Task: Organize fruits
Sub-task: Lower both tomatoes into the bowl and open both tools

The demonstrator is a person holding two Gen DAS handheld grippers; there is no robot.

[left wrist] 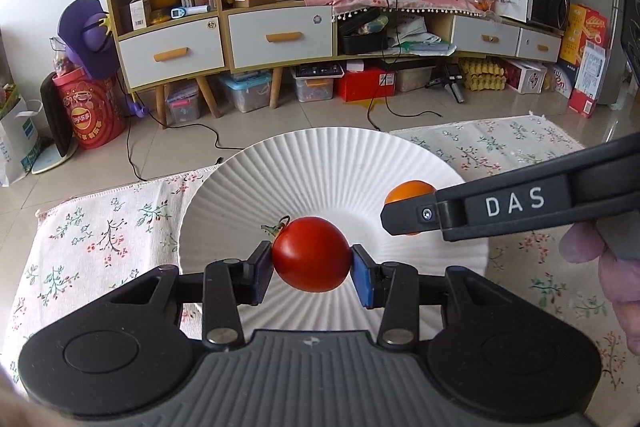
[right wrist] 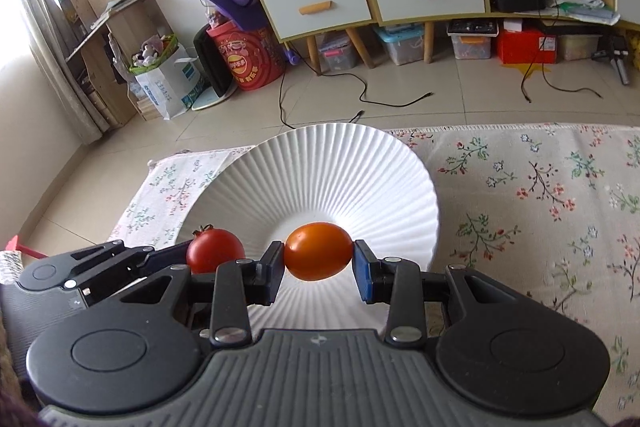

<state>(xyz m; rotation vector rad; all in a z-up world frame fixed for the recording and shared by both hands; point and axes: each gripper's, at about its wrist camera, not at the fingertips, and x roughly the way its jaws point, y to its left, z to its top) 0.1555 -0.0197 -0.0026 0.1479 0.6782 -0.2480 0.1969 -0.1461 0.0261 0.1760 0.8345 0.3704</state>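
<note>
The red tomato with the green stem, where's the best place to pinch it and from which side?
Across its round middle, as the left gripper holds the red tomato now: one pad on each smooth flank, coming from the near side over the white plate. Its green stem points up and left, clear of both pads.

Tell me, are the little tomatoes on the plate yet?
Not yet. Done: both are picked up. In hand: the left gripper pinches the red tomato and the right gripper pinches the orange tomato, both held over the white plate. Left: setting them down on the plate, which shows no fruit yet.
</note>
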